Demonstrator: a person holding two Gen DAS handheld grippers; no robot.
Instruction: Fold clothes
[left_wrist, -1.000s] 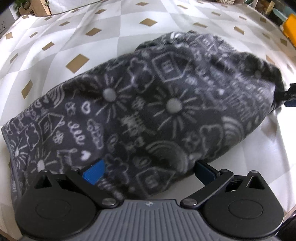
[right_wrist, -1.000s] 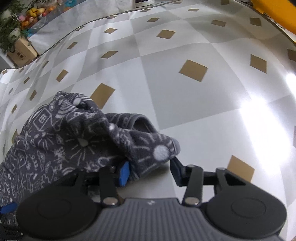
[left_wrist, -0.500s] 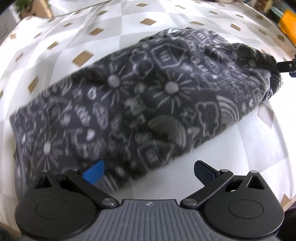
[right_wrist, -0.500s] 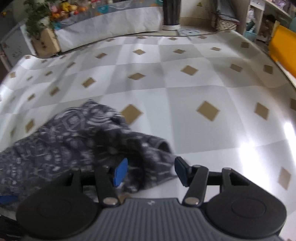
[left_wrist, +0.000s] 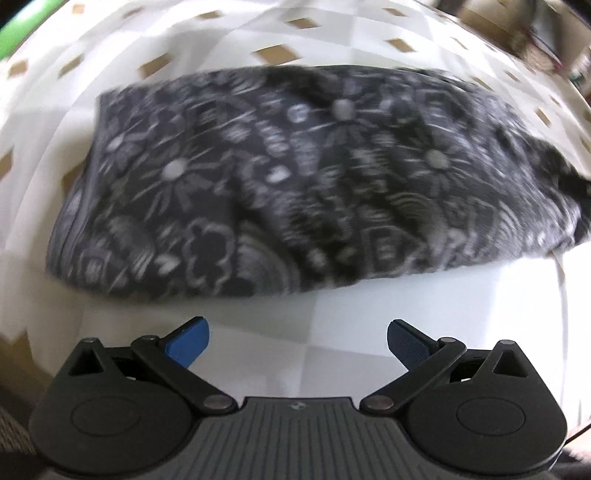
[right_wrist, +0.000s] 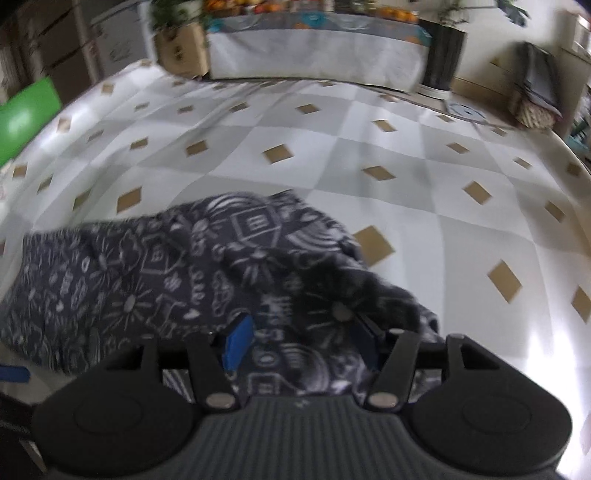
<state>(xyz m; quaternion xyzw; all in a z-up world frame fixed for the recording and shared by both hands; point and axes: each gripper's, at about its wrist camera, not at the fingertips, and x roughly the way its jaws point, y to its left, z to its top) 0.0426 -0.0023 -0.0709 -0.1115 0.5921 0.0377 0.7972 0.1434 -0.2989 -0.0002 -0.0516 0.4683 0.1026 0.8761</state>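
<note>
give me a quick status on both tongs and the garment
Left tongs open, empty, clear of the dark patterned garment. Right tongs opening, cloth between the pads. Garment bunched on the checked cloth. Nothing in the way.

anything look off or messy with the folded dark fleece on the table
The dark patterned fleece garment lies folded on the checkered tablecloth, but its end near the right gripper is bunched and rumpled, not flat. Nothing looks spilled or damaged.

Dark doodle-printed fleece garment (left_wrist: 295, 184) lies folded, rumpled, on the checkered cloth.
</note>
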